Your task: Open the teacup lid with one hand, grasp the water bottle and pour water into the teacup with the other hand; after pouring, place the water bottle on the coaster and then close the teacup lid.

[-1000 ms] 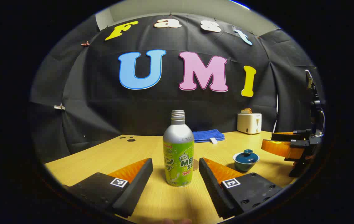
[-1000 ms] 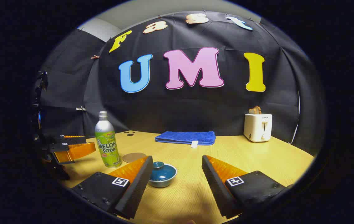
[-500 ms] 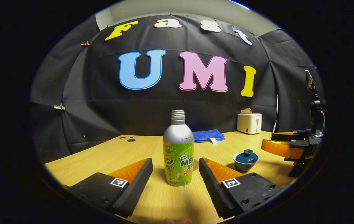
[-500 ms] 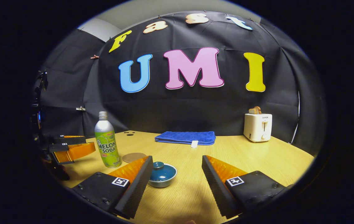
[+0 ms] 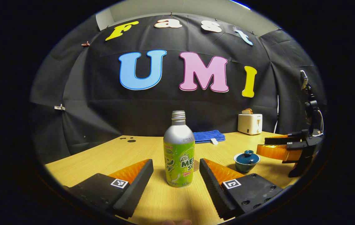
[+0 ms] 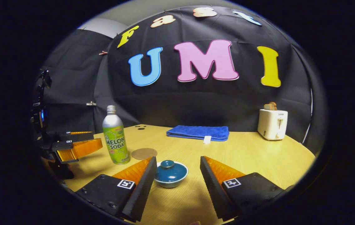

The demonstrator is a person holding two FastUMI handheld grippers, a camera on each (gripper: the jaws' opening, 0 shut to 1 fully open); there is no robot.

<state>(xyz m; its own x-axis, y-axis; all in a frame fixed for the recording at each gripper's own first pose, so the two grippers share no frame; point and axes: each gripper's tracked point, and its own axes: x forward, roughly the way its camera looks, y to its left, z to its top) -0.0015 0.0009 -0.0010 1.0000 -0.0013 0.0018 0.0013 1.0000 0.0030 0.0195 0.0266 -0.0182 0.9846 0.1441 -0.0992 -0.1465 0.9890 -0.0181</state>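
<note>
A silver and green soda bottle (image 5: 179, 154) (image 6: 115, 137) stands uncapped and upright on the wooden table (image 5: 108, 156). My left gripper (image 5: 175, 178) is open, its fingers low on either side of the bottle and clear of it. The blue teacup with its lid on (image 6: 170, 172) (image 5: 246, 160) sits just ahead of my right gripper (image 6: 175, 176), which is open, its left finger close beside the cup. A round brown coaster (image 6: 144, 153) lies behind the cup, right of the bottle. In the right gripper view the left gripper (image 6: 77, 147) shows at far left; in the left gripper view the right gripper (image 5: 282, 147) shows at far right.
A folded blue towel (image 6: 198, 132) lies at the back of the table. A white toaster (image 6: 272, 124) with bread in it stands at the back right. Small dark holes (image 6: 140, 127) mark the tabletop behind the bottle.
My right gripper has risen and shifted left toward the teacup, which now sits nearer the middle between its fingers. The left gripper and bottle have stayed put.
</note>
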